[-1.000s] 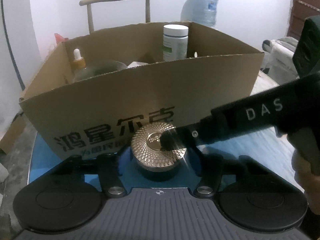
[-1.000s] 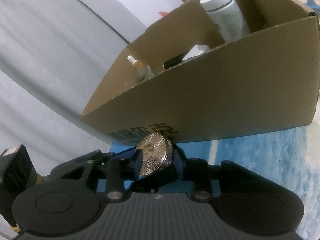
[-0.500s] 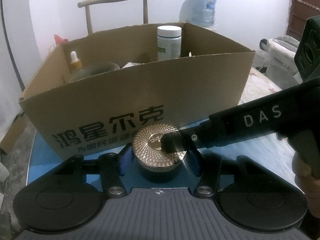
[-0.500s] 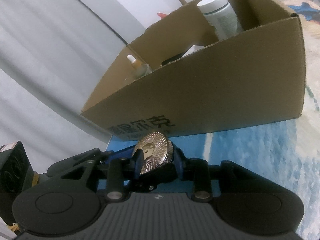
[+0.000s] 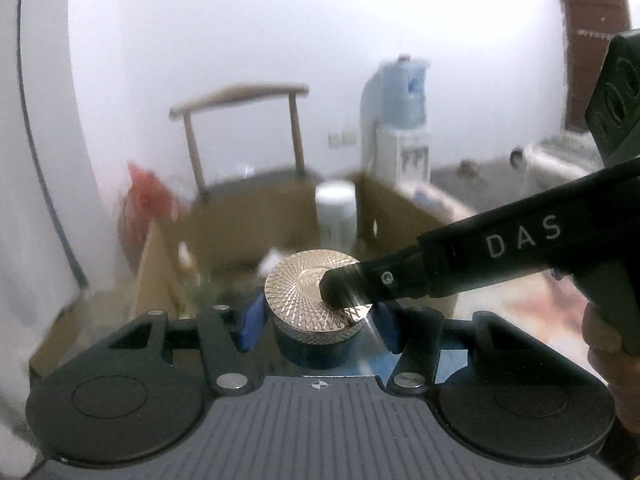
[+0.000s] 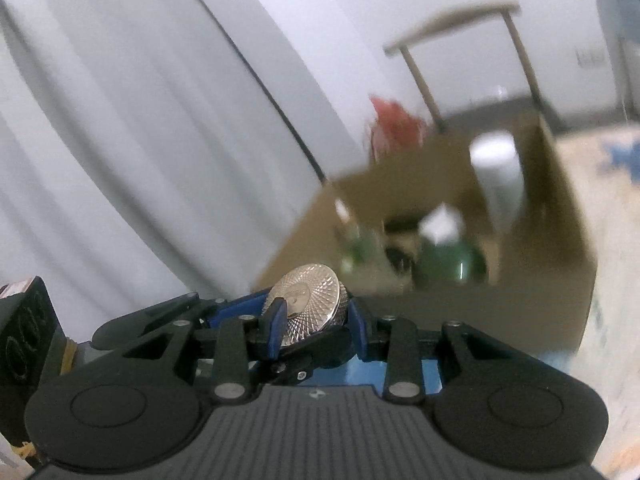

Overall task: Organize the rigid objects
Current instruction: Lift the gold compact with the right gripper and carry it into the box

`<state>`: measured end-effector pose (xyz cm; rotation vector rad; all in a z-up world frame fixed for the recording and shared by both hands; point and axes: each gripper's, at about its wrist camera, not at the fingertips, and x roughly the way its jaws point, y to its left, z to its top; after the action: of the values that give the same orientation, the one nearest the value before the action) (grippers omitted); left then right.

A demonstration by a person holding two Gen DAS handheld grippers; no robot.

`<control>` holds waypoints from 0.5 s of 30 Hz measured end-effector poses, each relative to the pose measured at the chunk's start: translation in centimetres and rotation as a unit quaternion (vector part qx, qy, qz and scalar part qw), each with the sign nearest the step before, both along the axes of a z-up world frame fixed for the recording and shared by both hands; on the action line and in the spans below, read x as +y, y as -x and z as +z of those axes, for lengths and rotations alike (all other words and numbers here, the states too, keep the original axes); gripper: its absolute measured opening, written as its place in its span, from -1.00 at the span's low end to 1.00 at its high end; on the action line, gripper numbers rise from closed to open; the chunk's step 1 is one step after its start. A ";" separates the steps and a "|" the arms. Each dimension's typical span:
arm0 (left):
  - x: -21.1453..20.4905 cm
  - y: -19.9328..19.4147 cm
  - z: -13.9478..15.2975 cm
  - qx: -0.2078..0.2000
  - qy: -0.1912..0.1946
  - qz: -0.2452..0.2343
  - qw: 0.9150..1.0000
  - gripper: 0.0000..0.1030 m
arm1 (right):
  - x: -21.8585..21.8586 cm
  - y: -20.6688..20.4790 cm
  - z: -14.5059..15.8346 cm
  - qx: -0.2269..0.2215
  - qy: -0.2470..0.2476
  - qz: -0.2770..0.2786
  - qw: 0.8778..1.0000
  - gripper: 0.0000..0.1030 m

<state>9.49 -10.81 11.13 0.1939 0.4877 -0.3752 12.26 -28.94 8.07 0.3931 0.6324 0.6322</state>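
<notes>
A dark round jar with a gold patterned lid (image 5: 308, 288) hangs in the air, held by both grippers. My left gripper (image 5: 318, 326) is shut on its sides, the blue pads (image 5: 250, 326) pressing left and right. One finger (image 5: 400, 276) of my right gripper lies across the lid; the other is hidden below. In the right wrist view the tilted jar (image 6: 308, 296) sits clamped in my right gripper (image 6: 316, 322). Beyond and below is the open cardboard box (image 5: 372, 216), blurred, holding a white bottle (image 6: 498, 176), a green jar (image 6: 448, 264) and a small white box (image 6: 440, 220).
A wooden chair (image 5: 240, 96) and a water dispenser (image 5: 394, 120) stand behind the box. A red bag (image 5: 144, 196) is at the box's far left. A person's hand (image 5: 612, 344) grips the right tool. The left tool's body (image 6: 24, 328) is at the lower left.
Both grippers have risen together with the jar, from table level in front of the box wall to above its rim. The grip on the jar is unchanged.
</notes>
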 end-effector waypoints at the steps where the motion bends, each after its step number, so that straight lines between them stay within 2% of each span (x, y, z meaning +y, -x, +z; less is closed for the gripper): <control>1: -0.5 -0.6 0.8 -0.007 0.001 -0.005 1.000 0.09 | -0.3 -0.3 0.8 -0.008 0.003 -0.003 1.000 -0.29; 4: -2.1 -3.2 2.0 -0.010 0.011 -0.028 1.000 0.09 | -1.5 -1.7 2.9 -0.021 0.017 -0.016 1.000 -0.29; 7: -3.7 -6.7 1.9 0.024 0.032 -0.049 0.998 0.09 | -2.8 -4.4 3.8 -0.006 0.037 -0.033 0.999 -0.28; 10: -5.4 -10.3 0.6 0.074 0.046 -0.066 0.994 0.09 | -4.4 -7.3 3.2 0.026 0.062 -0.045 0.997 -0.29; 15: -7.5 -14.6 -2.3 0.156 0.043 -0.078 0.984 0.09 | -5.9 -11.3 0.5 0.092 0.093 -0.048 0.990 -0.29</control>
<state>24.04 -18.28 8.83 0.0894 0.7666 -0.5839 23.56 -34.81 8.59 0.3068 0.8367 0.4426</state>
